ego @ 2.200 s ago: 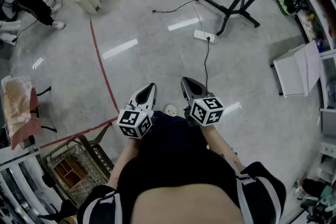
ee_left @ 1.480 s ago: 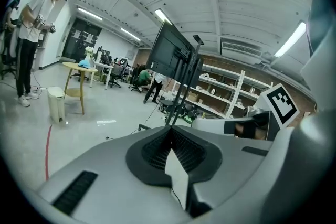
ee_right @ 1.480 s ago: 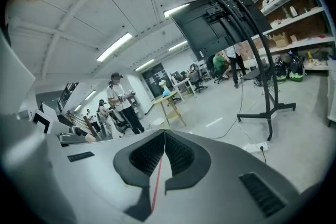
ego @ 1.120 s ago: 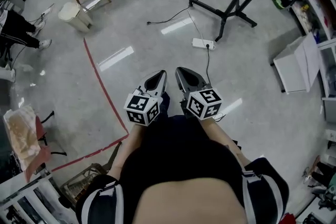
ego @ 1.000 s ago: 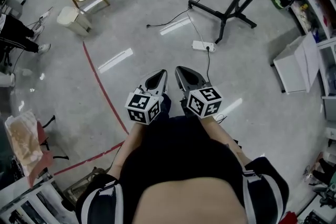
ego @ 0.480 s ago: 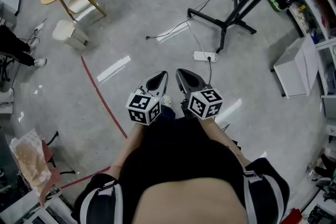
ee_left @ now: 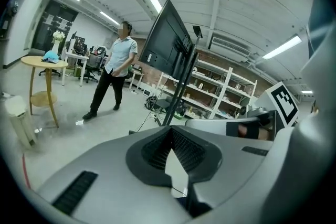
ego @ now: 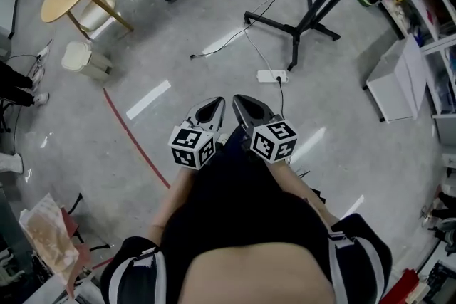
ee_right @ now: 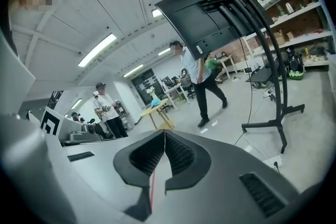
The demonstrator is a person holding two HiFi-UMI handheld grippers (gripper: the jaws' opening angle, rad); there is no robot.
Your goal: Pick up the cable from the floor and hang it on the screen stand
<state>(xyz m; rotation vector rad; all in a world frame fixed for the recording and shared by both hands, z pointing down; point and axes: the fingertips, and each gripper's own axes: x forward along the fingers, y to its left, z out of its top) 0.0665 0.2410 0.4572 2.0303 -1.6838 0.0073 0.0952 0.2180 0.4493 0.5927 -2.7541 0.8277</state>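
Getting close to the cable, upper middle by the screen stand, is needed first. The left gripper and right gripper are shut and empty.

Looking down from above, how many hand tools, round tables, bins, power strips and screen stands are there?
Tools: 2 (left tool, right tool)
Table: 1
Bin: 1
Power strip: 1
Screen stand: 1
Total: 6
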